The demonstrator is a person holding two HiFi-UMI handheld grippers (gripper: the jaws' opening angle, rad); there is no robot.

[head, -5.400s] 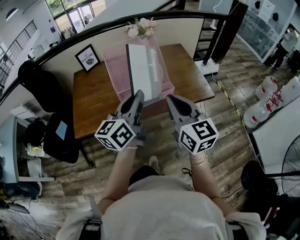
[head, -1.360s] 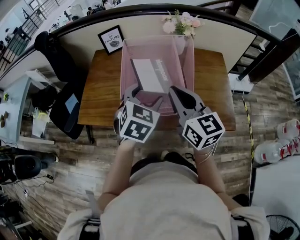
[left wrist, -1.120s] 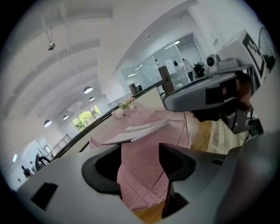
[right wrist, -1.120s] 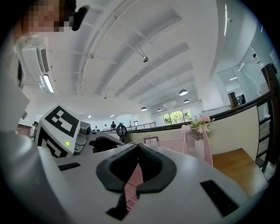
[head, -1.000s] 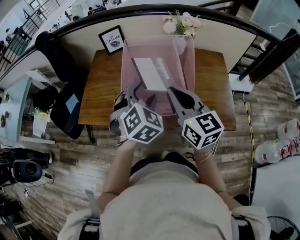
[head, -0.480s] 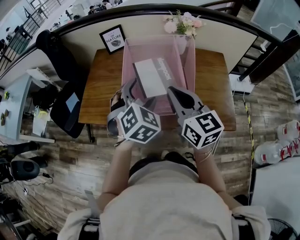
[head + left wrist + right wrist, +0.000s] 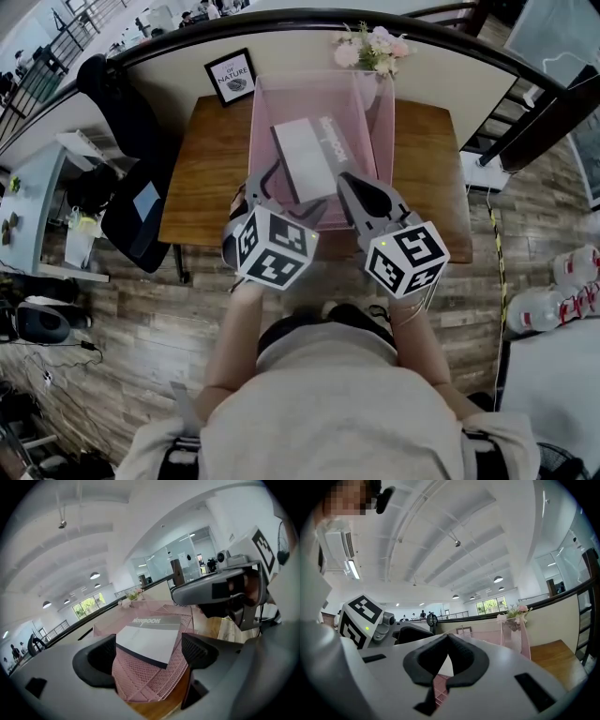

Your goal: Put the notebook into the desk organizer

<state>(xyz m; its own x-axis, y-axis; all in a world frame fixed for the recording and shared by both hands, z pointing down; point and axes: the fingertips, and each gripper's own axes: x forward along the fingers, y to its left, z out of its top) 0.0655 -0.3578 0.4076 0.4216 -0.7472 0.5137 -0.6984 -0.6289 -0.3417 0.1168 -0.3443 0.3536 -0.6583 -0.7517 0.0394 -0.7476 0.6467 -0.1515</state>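
A grey-and-white notebook (image 7: 305, 159) lies tilted inside the pink mesh desk organizer (image 7: 378, 112) on the wooden desk (image 7: 211, 178). My left gripper (image 7: 265, 192) hovers at the organizer's near edge. In the left gripper view its jaws are opening around the notebook (image 7: 150, 637), which rests on the pink mesh (image 7: 140, 681). The left gripper (image 7: 147, 651) has wide gaps on both sides, and its pads do not touch the cover. My right gripper (image 7: 349, 185) hangs beside it at the organizer's near right. The right gripper (image 7: 447, 641) is shut with nothing in it.
A framed picture (image 7: 231, 77) and a bunch of pink flowers (image 7: 367, 45) stand at the desk's far edge, against a curved black railing. A black chair (image 7: 141, 216) and a black bag (image 7: 108, 98) sit left of the desk. Wood floor lies all around.
My left gripper has spread its jaws and drawn back a little toward me from the notebook, which stays lying in the organizer. The right gripper has barely moved.
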